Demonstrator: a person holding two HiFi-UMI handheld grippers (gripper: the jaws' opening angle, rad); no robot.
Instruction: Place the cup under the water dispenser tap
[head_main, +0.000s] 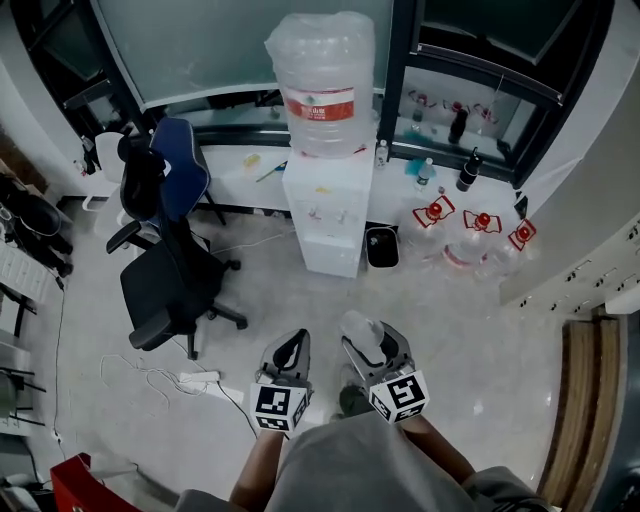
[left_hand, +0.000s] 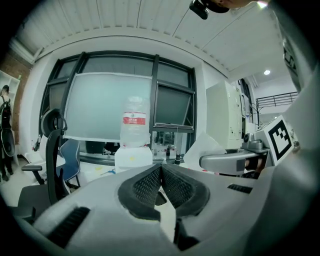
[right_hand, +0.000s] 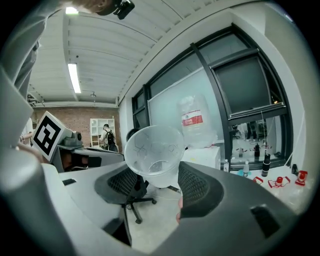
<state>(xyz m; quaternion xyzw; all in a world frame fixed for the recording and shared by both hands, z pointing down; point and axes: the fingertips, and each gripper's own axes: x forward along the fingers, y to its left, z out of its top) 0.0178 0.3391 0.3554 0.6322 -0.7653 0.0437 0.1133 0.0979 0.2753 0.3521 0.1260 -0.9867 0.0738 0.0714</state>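
The right gripper (right_hand: 159, 182) is clamped on the clear plastic cup (right_hand: 152, 155), with its two dark mesh pads pressing the cup's lower wall from either side. The cup is tipped so its open mouth faces back toward the gripper camera, and it looks empty. That grip low on the body probably leaves the rim free to slide in beneath a tap. The left gripper (left_hand: 161, 182) rides just beside it with its jaws together and nothing between them, so it seems to be only a spare hand for now. Both tools point across the floor (head_main: 450, 330) toward the white water dispenser (head_main: 325, 215), which stands well apart from them against the window wall. A large bottle (head_main: 322, 85) with a red label is upturned on top of the dispenser, and the taps on its front face are too small to make out clearly. An office chair (head_main: 170, 270) stands to the left, clear of the straight path to the dispenser. A small black bin (head_main: 381, 247) sits just beside the dispenser's right side. The cup has yet to reach the tap.
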